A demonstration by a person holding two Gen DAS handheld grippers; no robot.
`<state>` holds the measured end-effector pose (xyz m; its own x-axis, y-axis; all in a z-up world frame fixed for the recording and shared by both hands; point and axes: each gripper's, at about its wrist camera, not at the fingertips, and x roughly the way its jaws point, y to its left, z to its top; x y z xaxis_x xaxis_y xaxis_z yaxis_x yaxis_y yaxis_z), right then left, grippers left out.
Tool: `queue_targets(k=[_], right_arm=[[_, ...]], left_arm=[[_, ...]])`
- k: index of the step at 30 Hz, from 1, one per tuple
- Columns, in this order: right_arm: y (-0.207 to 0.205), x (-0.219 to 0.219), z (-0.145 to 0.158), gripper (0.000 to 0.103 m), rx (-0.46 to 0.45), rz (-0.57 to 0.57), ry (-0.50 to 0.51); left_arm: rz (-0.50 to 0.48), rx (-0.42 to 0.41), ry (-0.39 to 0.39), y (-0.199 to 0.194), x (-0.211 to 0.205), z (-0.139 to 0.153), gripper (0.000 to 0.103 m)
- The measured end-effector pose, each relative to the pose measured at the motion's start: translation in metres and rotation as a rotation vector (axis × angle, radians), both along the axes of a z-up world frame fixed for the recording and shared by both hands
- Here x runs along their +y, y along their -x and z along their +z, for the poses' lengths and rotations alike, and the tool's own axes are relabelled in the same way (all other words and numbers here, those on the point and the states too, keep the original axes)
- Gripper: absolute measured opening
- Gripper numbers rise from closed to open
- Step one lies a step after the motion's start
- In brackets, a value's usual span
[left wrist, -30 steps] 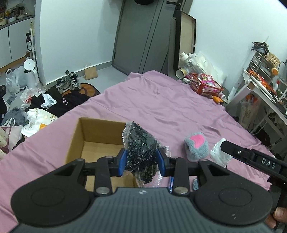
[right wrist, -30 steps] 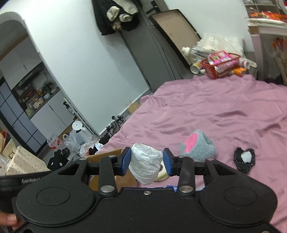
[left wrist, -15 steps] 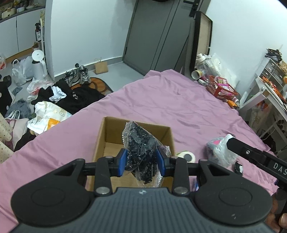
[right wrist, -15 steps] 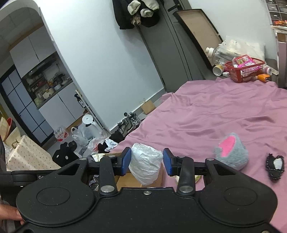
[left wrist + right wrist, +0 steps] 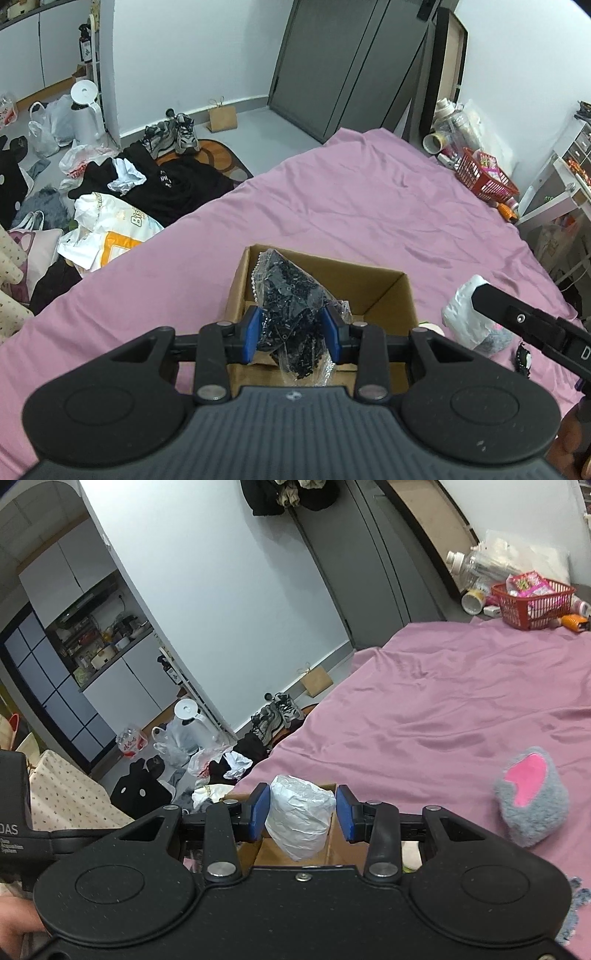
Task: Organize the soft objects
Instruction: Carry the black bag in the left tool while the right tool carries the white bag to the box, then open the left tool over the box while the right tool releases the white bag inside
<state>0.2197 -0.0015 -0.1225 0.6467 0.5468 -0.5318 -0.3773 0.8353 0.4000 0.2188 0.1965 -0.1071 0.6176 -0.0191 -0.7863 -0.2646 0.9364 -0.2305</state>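
My left gripper (image 5: 291, 332) is shut on a clear bag of small black pieces (image 5: 288, 295), which hangs over an open cardboard box (image 5: 384, 275) on the purple bedsheet (image 5: 369, 206). My right gripper (image 5: 301, 812) is shut on a crumpled white plastic bag (image 5: 299, 818) above the box's edge (image 5: 334, 845). In the left wrist view that white bag (image 5: 461, 317) hangs just right of the box, under the right gripper's black finger (image 5: 517, 317). A grey plush with a pink patch (image 5: 532, 797) lies on the sheet to the right.
A small black item (image 5: 524, 363) lies on the sheet at the right. A red basket (image 5: 484, 181) and bottles stand past the bed's far corner. Clothes, bags, shoes (image 5: 173, 134) and a white kettle (image 5: 86, 110) litter the floor on the left.
Both grippers have moved left with their bags. The box now sits centred under the left gripper, and the plush has slid to the right in the right wrist view.
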Motion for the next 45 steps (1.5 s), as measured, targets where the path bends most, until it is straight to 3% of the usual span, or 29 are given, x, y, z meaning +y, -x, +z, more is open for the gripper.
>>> queue_targets(k=[6, 14, 18, 22, 28, 31, 35, 40, 45], right_arm=[[-0.011, 0.008, -0.009, 0.038, 0.035, 0.002, -0.005], [-0.021, 0.015, -0.017, 0.039, 0.075, 0.011, -0.013], [-0.019, 0.018, -0.014, 0.041, 0.073, 0.043, -0.039], [-0.017, 0.017, -0.010, 0.067, 0.055, 0.040, -0.057], [-0.012, 0.005, 0.002, 0.085, 0.061, -0.018, -0.045], [-0.008, -0.004, 0.011, 0.096, 0.067, -0.048, -0.030], [-0.001, -0.010, 0.020, 0.103, 0.074, -0.067, 0.027], [0.010, -0.019, 0.030, 0.103, 0.088, -0.067, 0.089], [0.021, -0.031, 0.041, 0.103, 0.097, -0.045, 0.165]], left_arm=[[-0.002, 0.026, 0.023, -0.013, 0.004, -0.012, 0.036], [-0.004, 0.056, 0.024, -0.025, 0.008, -0.012, 0.044], [-0.003, 0.056, 0.005, -0.025, 0.007, -0.008, 0.054], [0.024, 0.071, 0.006, -0.022, 0.009, -0.006, 0.065], [0.064, 0.031, -0.085, -0.014, -0.006, 0.013, 0.078], [0.081, 0.015, -0.081, -0.008, -0.011, 0.022, 0.079], [0.091, -0.012, -0.100, 0.002, -0.018, 0.035, 0.079], [0.099, -0.044, -0.121, 0.015, -0.028, 0.050, 0.079], [0.064, -0.062, -0.072, 0.022, -0.040, 0.063, 0.079]])
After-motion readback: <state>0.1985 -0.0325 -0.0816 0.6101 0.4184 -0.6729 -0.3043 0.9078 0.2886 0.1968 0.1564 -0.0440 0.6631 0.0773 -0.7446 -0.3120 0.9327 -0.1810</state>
